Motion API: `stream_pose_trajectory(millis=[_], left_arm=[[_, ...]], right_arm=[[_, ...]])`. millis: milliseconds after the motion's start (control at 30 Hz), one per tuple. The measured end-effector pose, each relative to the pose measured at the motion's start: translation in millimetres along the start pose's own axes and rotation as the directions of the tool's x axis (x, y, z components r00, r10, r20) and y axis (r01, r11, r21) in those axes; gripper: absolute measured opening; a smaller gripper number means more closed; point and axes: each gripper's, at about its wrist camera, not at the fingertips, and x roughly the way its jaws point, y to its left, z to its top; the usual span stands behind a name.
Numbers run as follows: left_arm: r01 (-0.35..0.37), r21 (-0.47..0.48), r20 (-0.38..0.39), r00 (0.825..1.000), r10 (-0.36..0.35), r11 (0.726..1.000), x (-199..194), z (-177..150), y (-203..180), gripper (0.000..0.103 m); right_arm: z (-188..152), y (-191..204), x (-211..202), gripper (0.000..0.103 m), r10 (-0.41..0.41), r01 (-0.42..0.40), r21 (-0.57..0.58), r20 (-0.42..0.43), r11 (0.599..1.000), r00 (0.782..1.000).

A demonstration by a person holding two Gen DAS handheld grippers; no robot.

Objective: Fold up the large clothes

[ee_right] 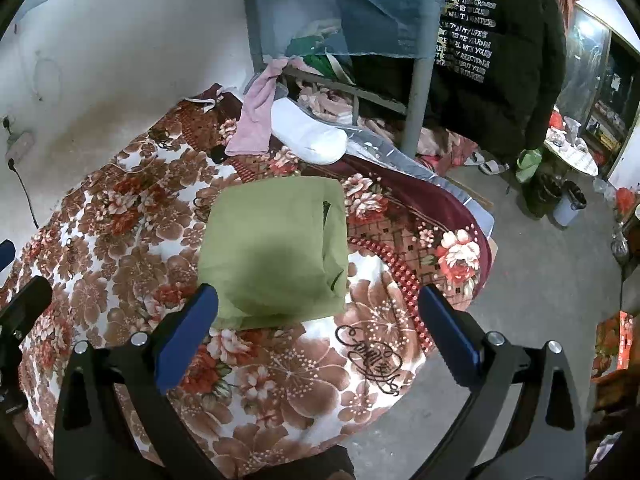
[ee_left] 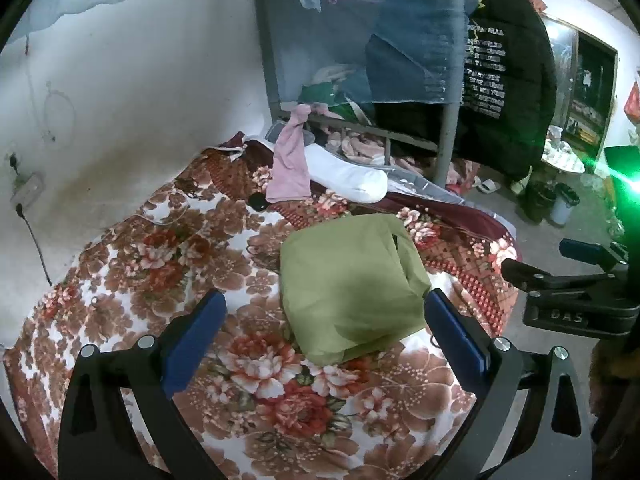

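Green garment sits folded on the floral bed, just ahead of both wide-open, empty claws: left claw, right claw, probably not touching.

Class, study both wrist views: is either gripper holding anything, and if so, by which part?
Nothing is held. The left gripper and right gripper are open above the folded olive-green cloth garment on the floral blanket.

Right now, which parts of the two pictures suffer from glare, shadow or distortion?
Left wrist view: green glare flares at the right edge; a soft shadow lies on the green cloth. Right wrist view: no flare, a darker shadow on the cloth. Both views: fisheye bends the edges, corners black.
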Motion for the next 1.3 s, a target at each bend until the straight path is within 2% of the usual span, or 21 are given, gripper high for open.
stream_pose_trajectory(millis=[333,733,1000,1300], left_arm=[[0.01,-0.012,-0.001,1.0,-0.01,1.0,0,0,3,0.098],[0.071,-0.017,-0.007,0.997,-0.071,0.997,-7,-3,0,0.098],[0.136,-0.035,-0.019,0.99,-0.137,0.99,-10,0,1,0.098],[0.13,-0.03,-0.007,0.991,-0.13,0.991,-8,1,5,0.098]], right_arm=[[3,-1,-14,0.098,0.041,-0.041,-0.01,0.035,0.999,0.999],[2,-4,-23,0.098,0.102,-0.101,-0.029,0.039,0.994,0.994],[1,-7,-30,0.098,0.155,-0.154,-0.02,0.032,0.988,0.987],[4,-1,-30,0.098,0.203,-0.202,-0.036,0.015,0.979,0.979]])
